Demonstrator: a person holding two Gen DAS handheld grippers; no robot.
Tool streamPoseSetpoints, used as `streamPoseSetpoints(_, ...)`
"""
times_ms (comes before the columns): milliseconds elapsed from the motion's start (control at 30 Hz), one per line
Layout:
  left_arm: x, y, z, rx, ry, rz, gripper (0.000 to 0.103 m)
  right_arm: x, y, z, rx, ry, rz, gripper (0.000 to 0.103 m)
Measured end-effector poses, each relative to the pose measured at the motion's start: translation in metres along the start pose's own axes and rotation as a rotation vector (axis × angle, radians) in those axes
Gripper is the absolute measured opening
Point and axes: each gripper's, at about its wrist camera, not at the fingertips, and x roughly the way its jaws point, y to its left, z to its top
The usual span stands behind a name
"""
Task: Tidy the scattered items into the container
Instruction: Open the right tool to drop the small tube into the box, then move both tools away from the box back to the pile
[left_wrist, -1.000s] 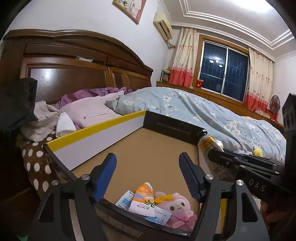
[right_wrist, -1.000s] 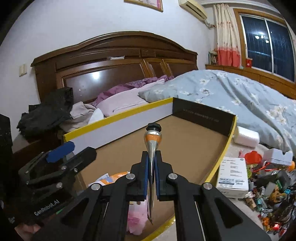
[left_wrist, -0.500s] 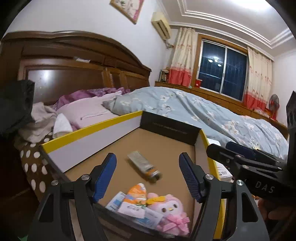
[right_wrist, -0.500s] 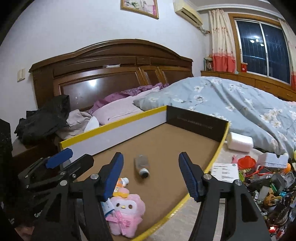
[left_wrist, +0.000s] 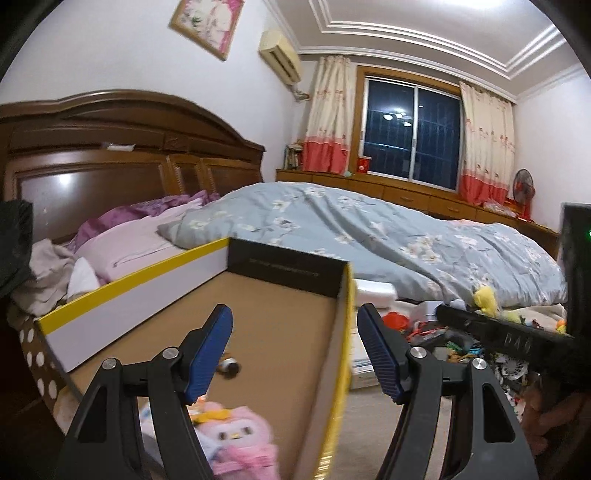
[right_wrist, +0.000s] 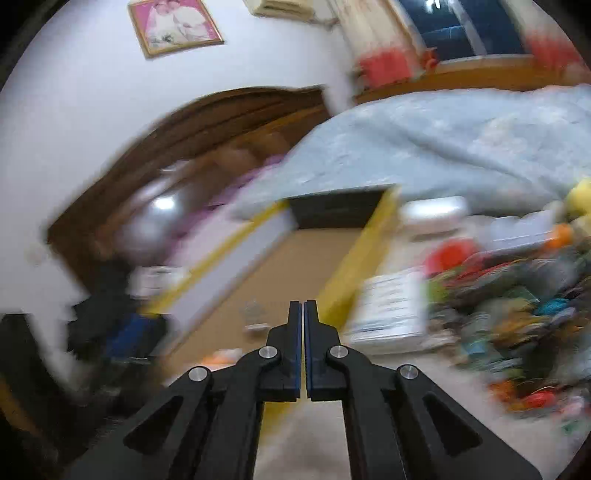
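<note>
A cardboard box (left_wrist: 343, 332) with yellow rims lies open on the bed; it also shows blurred in the right wrist view (right_wrist: 354, 254). Inside lie a pink plush toy (left_wrist: 240, 439) and a small tube (left_wrist: 229, 365). My left gripper (left_wrist: 295, 347) is open and empty over the box's near right side. My right gripper (right_wrist: 304, 325) is shut and empty, near the box's right rim; its body (left_wrist: 509, 339) shows at the right of the left wrist view. A pile of scattered small items (right_wrist: 517, 295) lies right of the box.
A white carton (right_wrist: 391, 306) lies beside the box's right wall. A blue floral quilt (left_wrist: 369, 229) covers the bed behind. Pillows and clothes (left_wrist: 110, 240) lie at the wooden headboard (left_wrist: 110, 155). The right wrist view is motion-blurred.
My right gripper opened and dropped the tube into the box, then shut empty and swung right towards the pile. My left gripper shifted right over the box's right wall.
</note>
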Motion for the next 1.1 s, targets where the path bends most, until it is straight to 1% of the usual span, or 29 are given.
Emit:
streamPoseSetpoints(67,0.003,-0.017,0.003,0.014,0.006,-0.018,0.072,-0.013,-0.008,-0.001,-0.027,-0.016,-0.019,0.000)
streamPoseSetpoints(133,0.005,-0.035,0.006,0.031,0.005,-0.030,0.072,-0.027,-0.025,-0.001,-0.017,-0.019,-0.028,0.000)
streamPoseSetpoints(267,0.010,-0.080,0.011,0.042,0.015,-0.099,0.072,-0.052,-0.055,0.003,0.008,-0.043,-0.065,0.000)
streamPoseSetpoints(367,0.018,-0.122,0.012,0.053,0.025,-0.162,0.072,-0.076,-0.087,0.002,0.014,-0.060,-0.118,0.000)
streamPoseSetpoints(533,0.030,-0.193,0.006,0.103,0.050,-0.253,0.072,-0.121,-0.158,-0.005,0.006,-0.071,-0.260,0.000)
streamPoseSetpoints(633,0.038,-0.235,-0.002,0.142,0.074,-0.304,0.072,-0.139,-0.190,-0.014,0.016,-0.071,-0.310,0.000)
streamPoseSetpoints(667,0.040,-0.243,-0.006,0.152,0.080,-0.315,0.072,-0.144,-0.203,-0.018,0.005,-0.070,-0.335,0.000)
streamPoseSetpoints(733,0.044,-0.264,-0.013,0.175,0.100,-0.343,0.072,-0.152,-0.221,-0.023,0.004,-0.060,-0.354,0.000)
streamPoseSetpoints(800,0.054,-0.280,-0.021,0.177,0.139,-0.371,0.072,-0.162,-0.247,-0.032,0.018,-0.039,-0.373,0.000)
streamPoseSetpoints(867,0.066,-0.289,-0.027,0.155,0.187,-0.399,0.072,-0.168,-0.271,-0.040,0.044,-0.013,-0.381,0.000)
streamPoseSetpoints(933,0.081,-0.295,-0.033,0.125,0.239,-0.419,0.072,-0.175,-0.299,-0.051,0.101,0.014,-0.380,0.000)
streamPoseSetpoints(1033,0.102,-0.303,-0.046,0.103,0.316,-0.410,0.072,-0.177,-0.320,-0.065,0.107,0.055,-0.387,0.000)
streamPoseSetpoints(1100,0.112,-0.309,-0.056,0.122,0.356,-0.406,0.072,-0.180,-0.329,-0.074,0.093,0.069,-0.396,0.000)
